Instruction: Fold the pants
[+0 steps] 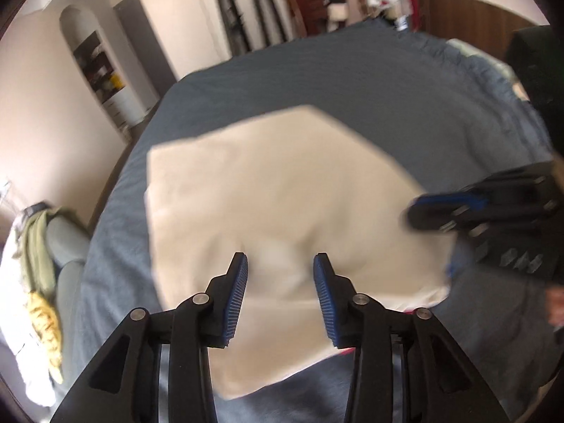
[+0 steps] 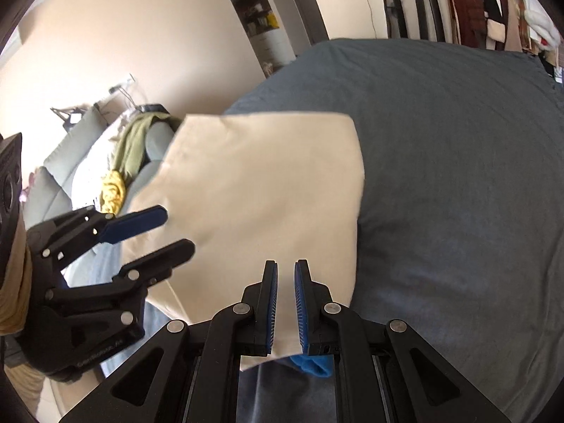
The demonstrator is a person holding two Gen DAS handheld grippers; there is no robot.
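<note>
Looking forward along both tools, we see cream pants [image 2: 261, 190] spread as a folded, many-sided panel on a bed [image 2: 458, 162] covered in slate-blue, slightly crinkled bedding. The relation that matters most: the pants lie directly ahead of both grippers, with their near edge at our side of the bed and the panel running away from us toward the far side. In the right wrist view, the right gripper [image 2: 286, 303] has its 2 blue ribbed pads nearly together, with the near corner of the cream cloth passing between them; we judge it to be clenched on the pants, though a thin gap still shows between the pads. In the left wrist view, the left gripper [image 1: 280, 296] is released, its 2 pads standing well apart over the near part of the cloth and holding nothing. The right wrist view shows the same left gripper [image 2: 155, 236] from the side, fingers splayed at the left edge of the panel. So the right gripper has the hold, and the left one is just beside the cloth, free to take the opposite corner. The fabric looks like soft, matte woven cotton, limp, with shallow dimples and a crisp folded edge on its far side. A small piece of bright blue cloth [image 2: 312, 365] shows under the near corner; we cannot tell what it is. The left wrist view is blurred, so fine seams are not readable. Off to the left, a grey chair [image 2: 70, 162] holds a heap of green and yellow clothes [image 2: 123, 165].
</note>
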